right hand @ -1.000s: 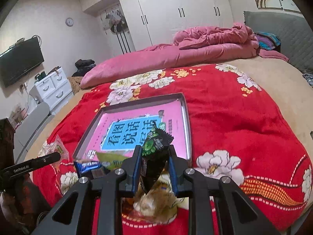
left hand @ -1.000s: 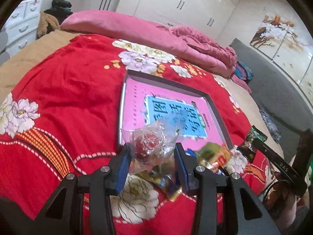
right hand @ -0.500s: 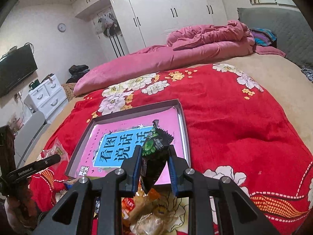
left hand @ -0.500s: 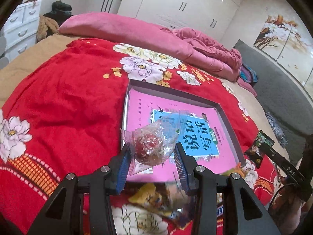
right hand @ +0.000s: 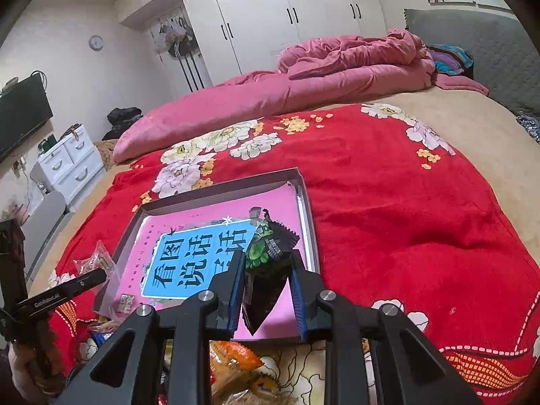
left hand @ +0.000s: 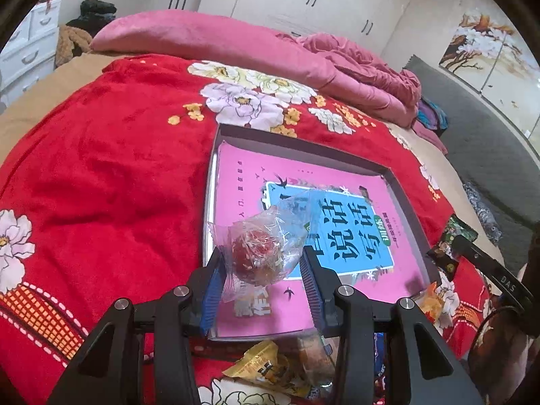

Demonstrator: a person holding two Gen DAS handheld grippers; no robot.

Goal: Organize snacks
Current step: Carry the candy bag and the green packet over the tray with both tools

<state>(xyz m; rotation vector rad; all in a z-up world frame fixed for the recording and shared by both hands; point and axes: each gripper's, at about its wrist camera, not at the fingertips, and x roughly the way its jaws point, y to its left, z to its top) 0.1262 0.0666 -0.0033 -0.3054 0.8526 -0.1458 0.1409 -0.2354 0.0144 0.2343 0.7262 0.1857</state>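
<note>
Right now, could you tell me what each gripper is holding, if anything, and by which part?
The left gripper holds a clear wrapped red snack by the sides of its lower half. The right gripper pinches a black-and-green snack packet across its middle.

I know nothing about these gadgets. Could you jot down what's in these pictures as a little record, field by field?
Place: a bed under a red flowered blanket
Container: shallow grey tray lying on the blanket, a pink and blue book flat inside it
Left gripper: shut on a clear wrapped red snack, held above the tray's near end
Right gripper: shut on a dark green snack packet, held above the tray's near right corner
Loose snacks: a pile of wrapped snacks on the blanket at the tray's near edge
Snacks lying in the tray: none visible
</note>
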